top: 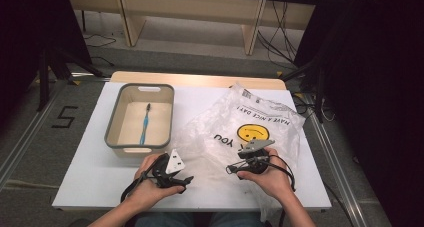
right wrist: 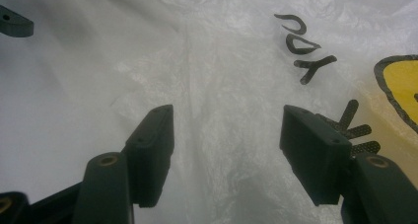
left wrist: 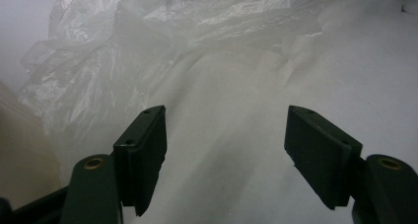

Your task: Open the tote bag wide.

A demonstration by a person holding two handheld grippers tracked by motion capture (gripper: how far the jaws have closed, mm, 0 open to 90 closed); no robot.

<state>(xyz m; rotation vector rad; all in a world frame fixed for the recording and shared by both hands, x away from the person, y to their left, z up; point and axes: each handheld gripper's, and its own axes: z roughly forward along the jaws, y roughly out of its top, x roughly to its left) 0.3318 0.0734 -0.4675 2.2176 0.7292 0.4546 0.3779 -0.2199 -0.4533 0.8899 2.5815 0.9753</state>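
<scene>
Both grippers, left (left wrist: 224,155) and right (right wrist: 226,155), jaws wide, nothing held; bag (right wrist: 212,76) lies flat just ahead of and under both.

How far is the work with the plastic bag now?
Nothing looks done yet: the toothbrush lies in the bin, the plastic bag lies flat on the table. In hand: left claw and right claw are open at the bag's near edge. Left: gripping the bag.

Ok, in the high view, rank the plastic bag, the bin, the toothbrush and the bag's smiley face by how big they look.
1. Clear plastic bag, largest.
2. Grey-rimmed bin.
3. Blue toothbrush and yellow smiley face: too alike to rank, the toothbrush longer, the face wider.
</scene>
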